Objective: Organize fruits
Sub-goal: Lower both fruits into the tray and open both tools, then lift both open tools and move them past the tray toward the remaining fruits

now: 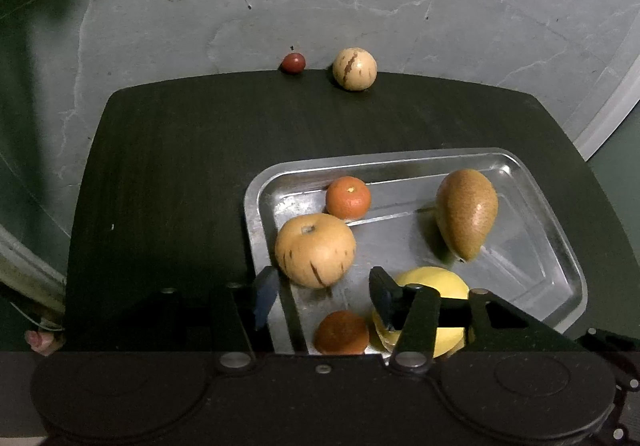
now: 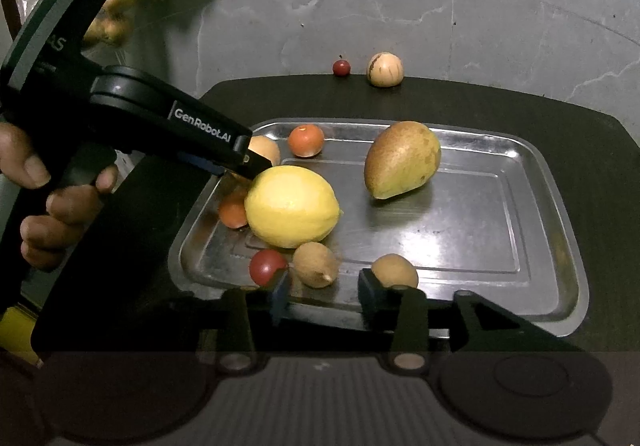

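Observation:
A steel tray on a dark table holds a yellow lemon, a brown-green pear-shaped fruit, a tangerine, a tan streaked fruit and another orange fruit. My left gripper is open over the tray's left end, holding nothing. My right gripper is open at the tray's near rim, with a small tan fruit just ahead, a red fruit to its left and another tan fruit to its right.
At the table's far edge lie a small red fruit and a tan round fruit. A person's hand grips the left tool. A plastic bag with fruit lies on the grey marble floor.

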`<state>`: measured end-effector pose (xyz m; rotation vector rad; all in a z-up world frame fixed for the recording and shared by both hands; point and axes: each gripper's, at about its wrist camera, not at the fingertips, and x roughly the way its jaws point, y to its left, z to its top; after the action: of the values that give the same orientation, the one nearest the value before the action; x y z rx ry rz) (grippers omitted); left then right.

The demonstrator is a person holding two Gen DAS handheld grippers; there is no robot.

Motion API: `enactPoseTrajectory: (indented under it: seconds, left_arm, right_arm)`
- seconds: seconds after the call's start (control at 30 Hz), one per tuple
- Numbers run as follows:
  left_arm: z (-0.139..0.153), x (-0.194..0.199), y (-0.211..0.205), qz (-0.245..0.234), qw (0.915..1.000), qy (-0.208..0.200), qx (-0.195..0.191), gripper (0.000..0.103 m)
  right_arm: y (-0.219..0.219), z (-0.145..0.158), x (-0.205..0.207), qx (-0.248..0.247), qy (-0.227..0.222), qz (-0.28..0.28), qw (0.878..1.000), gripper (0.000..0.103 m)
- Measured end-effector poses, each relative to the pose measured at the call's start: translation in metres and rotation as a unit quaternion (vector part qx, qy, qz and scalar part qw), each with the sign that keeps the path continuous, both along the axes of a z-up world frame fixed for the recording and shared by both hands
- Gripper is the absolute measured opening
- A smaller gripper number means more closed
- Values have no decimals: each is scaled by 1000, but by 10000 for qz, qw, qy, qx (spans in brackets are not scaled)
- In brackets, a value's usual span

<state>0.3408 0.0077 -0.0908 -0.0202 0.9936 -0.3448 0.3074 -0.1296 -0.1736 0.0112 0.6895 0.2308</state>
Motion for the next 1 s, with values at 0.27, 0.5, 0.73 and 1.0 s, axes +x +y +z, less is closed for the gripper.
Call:
enactPoseTrajectory:
  seconds: [0.27,0.5,0.73,1.0]
  left_arm:
    - [10,-12,17,-56,9999,-39,-103,82]
    - [9,-30,42,-29,9999,81,53,97]
    - [3,-39,64,265,9990,291,232,101]
    - [3,-44,84,662,9962,459,318,102]
  right_arm:
    - [0,7,-6,-36,21,-11,10000,70]
    - [1,14,-13,-79,163,-21,9998,93]
    - [5,14,-11,-162,362,-6,9992,102]
    - [12,20,1,-368,488,158,9980,103]
